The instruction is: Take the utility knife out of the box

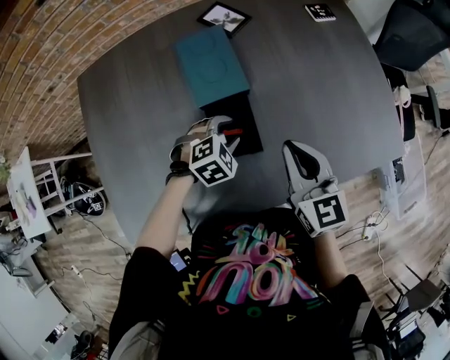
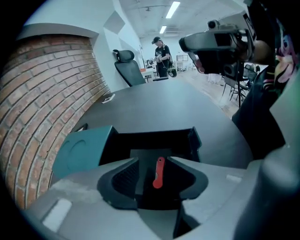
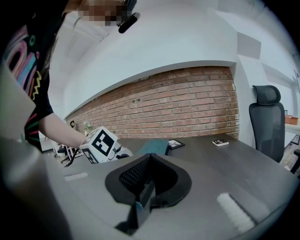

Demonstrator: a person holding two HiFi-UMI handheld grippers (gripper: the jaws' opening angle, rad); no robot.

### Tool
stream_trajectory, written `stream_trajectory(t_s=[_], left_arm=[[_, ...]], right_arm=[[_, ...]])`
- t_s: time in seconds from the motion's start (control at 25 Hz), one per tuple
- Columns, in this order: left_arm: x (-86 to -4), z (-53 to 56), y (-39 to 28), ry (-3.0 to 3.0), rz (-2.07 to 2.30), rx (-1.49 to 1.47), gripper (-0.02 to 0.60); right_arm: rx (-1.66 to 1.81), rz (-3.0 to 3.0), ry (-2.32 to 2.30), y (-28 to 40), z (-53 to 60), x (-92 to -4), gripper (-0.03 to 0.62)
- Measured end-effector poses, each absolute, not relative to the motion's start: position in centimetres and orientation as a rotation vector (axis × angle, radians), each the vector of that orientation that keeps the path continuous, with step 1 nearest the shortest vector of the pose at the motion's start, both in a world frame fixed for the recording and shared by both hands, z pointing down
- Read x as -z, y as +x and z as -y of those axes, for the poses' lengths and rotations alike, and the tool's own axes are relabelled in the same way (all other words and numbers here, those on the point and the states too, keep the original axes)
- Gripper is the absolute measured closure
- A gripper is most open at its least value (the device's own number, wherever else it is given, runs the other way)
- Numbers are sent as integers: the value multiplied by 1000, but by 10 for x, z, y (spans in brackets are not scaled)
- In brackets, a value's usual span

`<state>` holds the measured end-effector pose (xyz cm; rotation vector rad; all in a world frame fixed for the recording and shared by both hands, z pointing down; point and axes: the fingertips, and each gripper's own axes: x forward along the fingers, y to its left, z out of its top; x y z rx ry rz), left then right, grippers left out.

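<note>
- The left gripper points steeply down over a black open cardboard box. Its jaws stand wide apart and grip nothing.
- A slim red utility knife lies inside the box. In the left gripper view it sits in the gap between the two jaws, and neither pad presses on it.
- The jaws cover the near edge of the box, and the dark interior makes it hard to see what the knife rests on.
- In the head view the left gripper and the hand holding it cover the near left part of the box. Only a short red piece of the knife shows past the jaw tips.
- A teal flat box lid lies against the far side of the box on the dark grey wooden table.
- The right gripper is held nearly level, well apart from the box, with its jaws together and nothing between them. In the head view it is over the near table edge.
- A black-framed picture and a small black-and-white marker card lie at the far table edge. Both are too small to make out their detail.
- The person's torso hides the table edge nearest to them.
</note>
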<state>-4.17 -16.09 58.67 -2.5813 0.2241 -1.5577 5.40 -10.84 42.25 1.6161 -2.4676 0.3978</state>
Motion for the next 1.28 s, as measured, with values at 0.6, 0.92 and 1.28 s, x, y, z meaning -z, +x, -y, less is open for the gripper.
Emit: stream_trajectory(t_s=[0.6, 0.92, 1.28], left_arm=[[-628, 157, -45, -2260, 267, 1820, 413], [-629, 152, -44, -2275, 364, 1890, 448], [-630, 148, -43, -2244, 370, 1864, 491]], right_arm=[[-439, 2383, 1686, 83, 104, -433, 594], [-461, 2355, 1720, 89, 105, -435, 594], [-465, 2329, 1725, 93, 103, -437, 594]])
